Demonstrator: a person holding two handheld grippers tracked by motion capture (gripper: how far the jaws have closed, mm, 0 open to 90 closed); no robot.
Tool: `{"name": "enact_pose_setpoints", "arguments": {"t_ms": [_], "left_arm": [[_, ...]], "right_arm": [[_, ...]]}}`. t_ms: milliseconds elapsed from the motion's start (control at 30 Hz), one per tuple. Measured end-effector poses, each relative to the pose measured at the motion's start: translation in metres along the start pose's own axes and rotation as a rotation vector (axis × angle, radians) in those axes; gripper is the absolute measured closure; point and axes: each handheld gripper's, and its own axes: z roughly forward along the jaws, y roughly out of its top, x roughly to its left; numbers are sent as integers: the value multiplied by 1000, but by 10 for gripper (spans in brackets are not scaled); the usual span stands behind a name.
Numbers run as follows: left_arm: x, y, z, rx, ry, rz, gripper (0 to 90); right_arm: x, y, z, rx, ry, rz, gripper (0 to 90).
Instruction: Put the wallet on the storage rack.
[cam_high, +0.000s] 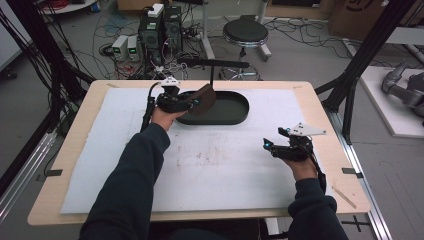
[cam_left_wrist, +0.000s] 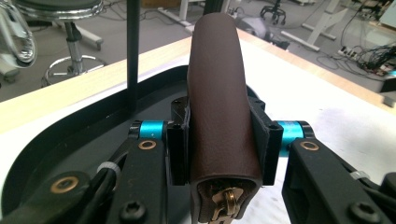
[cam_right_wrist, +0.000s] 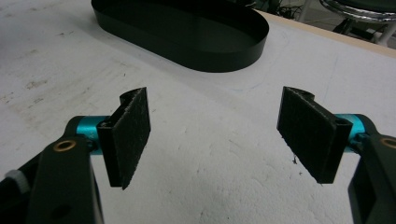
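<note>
- Brown leather pouch sits clamped between the jaws of the left gripper, its long axis running straight away from that gripper, zipper pull at the near end.
- In the high view the pouch is held above the near left rim of the black oval tray, tilted up toward the far side.
- Right gripper hovers over the white mat on the surface, well apart from the tray, jaws spread wide and empty.
</note>
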Motion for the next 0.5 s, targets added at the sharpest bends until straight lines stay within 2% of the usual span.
{"name": "enact_pose_setpoints", "arguments": {"t_ms": [133, 167, 300, 400, 500], "left_arm": [[4, -3, 22, 11, 0, -9, 647], [6, -5, 28, 28, 0, -16, 647], [12, -15, 40, 51, -1, -46, 646], [15, -19, 45, 58, -2, -54, 646], [21, -26, 52, 49, -25, -100, 645]], "right_arm": [[-1, 0, 0, -4, 0, 1, 260], [-1, 0, 0, -1, 0, 2, 260], [-3, -1, -1, -5, -3, 3, 260], [-4, -1, -1, -4, -5, 9, 260], [-5, -4, -2, -2, -10, 8, 260]]}}
